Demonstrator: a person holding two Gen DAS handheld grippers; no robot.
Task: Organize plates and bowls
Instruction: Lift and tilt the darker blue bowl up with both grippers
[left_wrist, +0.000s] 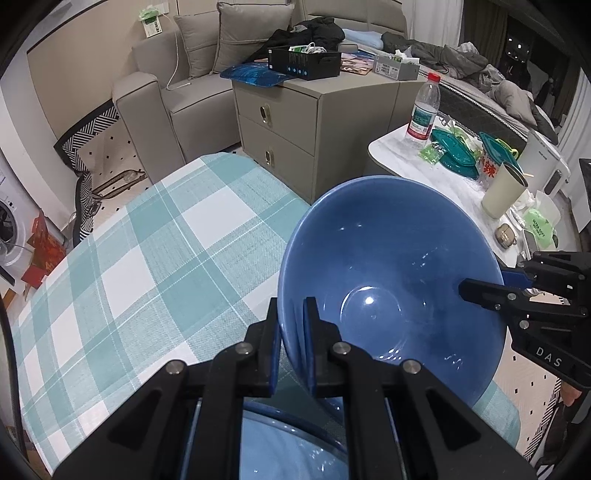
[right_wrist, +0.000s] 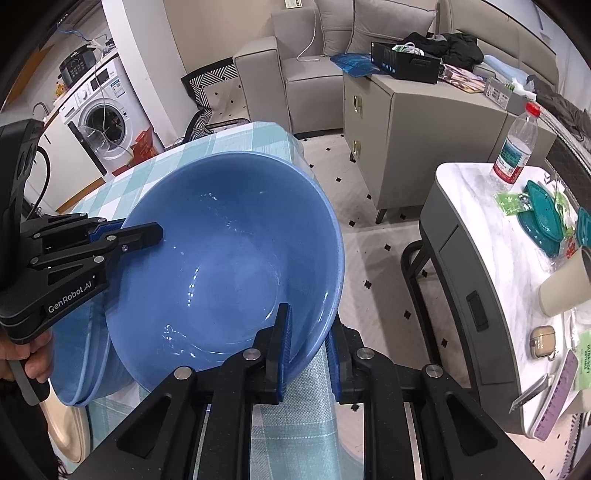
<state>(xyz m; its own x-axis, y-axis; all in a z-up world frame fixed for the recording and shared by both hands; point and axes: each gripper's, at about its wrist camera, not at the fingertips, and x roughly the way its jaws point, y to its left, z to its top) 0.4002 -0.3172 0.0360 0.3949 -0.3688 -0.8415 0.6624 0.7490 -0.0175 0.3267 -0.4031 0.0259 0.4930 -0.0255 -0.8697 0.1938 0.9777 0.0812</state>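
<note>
1. My bench (left_wrist: 122, 258) wears a teal-and-white checked cloth (left_wrist: 192, 236), mostly bare.
2. At its near edge sits a light blue plate (left_wrist: 280, 450), partly hidden beneath my tongs.
3. Beside it stands a white marble-topped side bench (right_wrist: 469, 206), holding a red-capped water bottle (right_wrist: 515, 147), teal lids (right_wrist: 543, 218), a cream cup (right_wrist: 565, 288) and a small earbud case (right_wrist: 542, 343).

blue bowl (left_wrist: 388, 266) — glossy, empty, tilted, lifted over the checked cloth | second blue dish (left_wrist: 280, 450) beneath | cream plate (right_wrist: 68, 428) — at table's edge
</note>
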